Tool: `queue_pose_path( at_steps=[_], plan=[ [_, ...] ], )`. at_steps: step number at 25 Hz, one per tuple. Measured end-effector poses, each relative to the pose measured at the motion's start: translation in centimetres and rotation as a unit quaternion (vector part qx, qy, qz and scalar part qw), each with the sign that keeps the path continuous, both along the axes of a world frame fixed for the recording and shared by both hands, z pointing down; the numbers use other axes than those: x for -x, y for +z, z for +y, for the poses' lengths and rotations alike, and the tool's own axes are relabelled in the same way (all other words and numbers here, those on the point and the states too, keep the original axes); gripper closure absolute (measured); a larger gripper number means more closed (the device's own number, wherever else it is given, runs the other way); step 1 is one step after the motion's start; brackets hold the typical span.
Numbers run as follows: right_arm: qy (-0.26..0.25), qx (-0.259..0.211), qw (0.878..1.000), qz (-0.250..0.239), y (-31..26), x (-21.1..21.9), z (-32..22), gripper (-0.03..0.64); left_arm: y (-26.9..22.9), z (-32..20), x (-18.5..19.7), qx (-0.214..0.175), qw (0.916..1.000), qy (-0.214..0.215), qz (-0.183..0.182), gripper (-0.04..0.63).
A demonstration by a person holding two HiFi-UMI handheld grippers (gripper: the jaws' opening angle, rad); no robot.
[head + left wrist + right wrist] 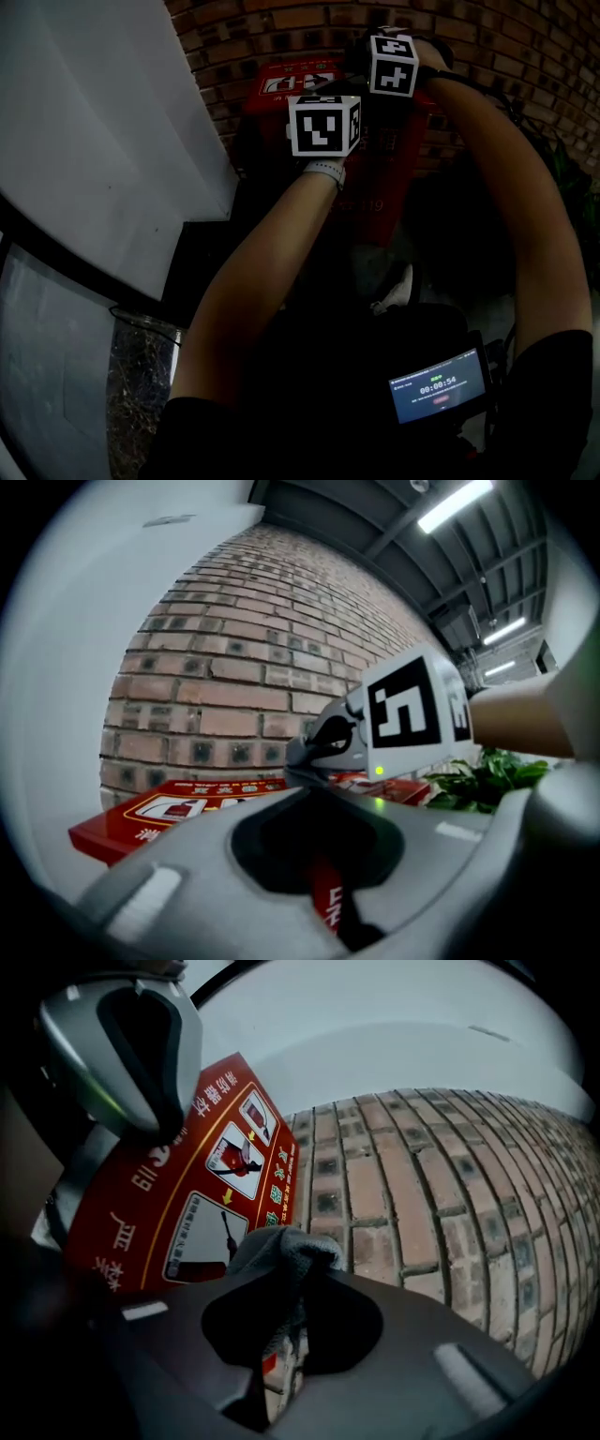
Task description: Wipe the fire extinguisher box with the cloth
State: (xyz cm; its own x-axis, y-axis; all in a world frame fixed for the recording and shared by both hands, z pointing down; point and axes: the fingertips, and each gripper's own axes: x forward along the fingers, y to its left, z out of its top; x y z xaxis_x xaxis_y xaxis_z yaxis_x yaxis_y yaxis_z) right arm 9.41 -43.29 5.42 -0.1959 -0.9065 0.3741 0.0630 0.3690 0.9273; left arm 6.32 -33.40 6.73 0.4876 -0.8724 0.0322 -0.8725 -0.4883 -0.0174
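The red fire extinguisher box (384,178) stands against the brick wall, its printed top (178,1194) facing up. My right gripper (281,1326) is shut on a grey cloth (281,1251), which bunches out past the jaws over the box top's back edge by the wall. Its marker cube (394,64) hovers above the box top. In the left gripper view the right gripper (309,759) shows just ahead, over the box top (178,813). My left gripper (323,883) is shut with nothing in it, a little nearer than the right; its cube (324,125) is in front of the box.
The brick wall (525,56) runs behind the box. A white wall panel (112,122) rises at the left. A green plant (487,780) grows right of the box. A small lit screen (439,386) hangs at the person's chest, and a shoe (398,291) shows below.
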Motion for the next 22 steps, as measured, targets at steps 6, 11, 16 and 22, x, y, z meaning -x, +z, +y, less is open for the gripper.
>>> queue_pose_path(
  at_steps=[6, 11, 16, 22],
  plan=[
    [0.010, -0.008, 0.999, 0.031, 0.7, 0.6, -3.3, 0.584, 0.6, -0.7, -0.1, -0.009, 0.9990, -0.015, -0.040, 0.592],
    [0.015, 0.013, 0.998, 0.054, 2.1, 1.0, -5.3, 0.584, 0.8, -1.0, -0.2, -0.017, 0.9988, -0.014, -0.044, 0.592],
    [0.006, 0.019, 0.998, 0.063, 3.0, 1.2, -5.1, 0.586, 0.7, -1.0, -0.2, -0.023, 0.9987, -0.011, -0.044, 0.592],
    [-0.010, 0.027, 0.998, 0.052, 3.1, 1.3, -2.9, 0.588, 0.7, -1.2, -0.2, -0.019, 0.9987, -0.020, -0.042, 0.593]
  ],
)
